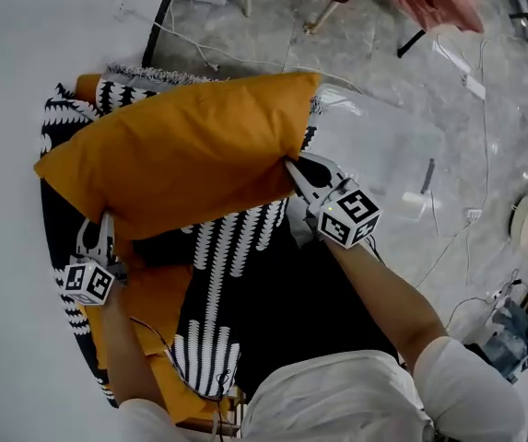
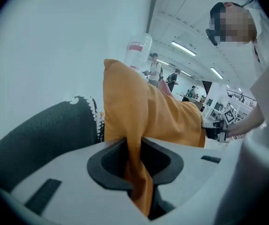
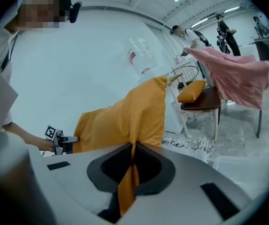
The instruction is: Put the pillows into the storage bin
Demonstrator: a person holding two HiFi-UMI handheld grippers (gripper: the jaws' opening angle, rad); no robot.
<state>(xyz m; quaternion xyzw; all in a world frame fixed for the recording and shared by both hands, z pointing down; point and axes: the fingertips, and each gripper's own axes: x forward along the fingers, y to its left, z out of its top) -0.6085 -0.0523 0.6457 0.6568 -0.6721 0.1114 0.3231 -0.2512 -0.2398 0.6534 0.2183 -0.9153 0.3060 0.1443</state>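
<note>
1. The left gripper (image 2: 135, 144) has its jaws squeezed nearly together on a thin fold of the orange pillow (image 1: 181, 150). The orange cloth hangs down between the two dark pads.
2. The right gripper (image 3: 133, 149) has its jaws shut tight on another fold of the same pillow. A strip of orange cloth runs down between its pads too.
3. The pillow is plain orange, fat and soft, with a few small creases where the jaws pinch it.
4. From the head view, the pillow stretches from one gripper to the other. The left gripper pinches its near left edge. The right gripper pinches its right edge.
5. The pillow is held up over a pile of other pillows. Its far right corner is the highest part.
6. Under it lie black pillows with white patterns (image 1: 231, 238). Another orange pillow (image 1: 148, 307) lies near the person.
7. A little farther, past the right gripper, a clear storage bin (image 1: 388, 136) sits on the grey floor. It is just beside the pillow's right end. The pillow is not in it.
8. Far back in the right gripper view stands a chair with a pink cloth (image 3: 233, 76) draped over it.
</note>
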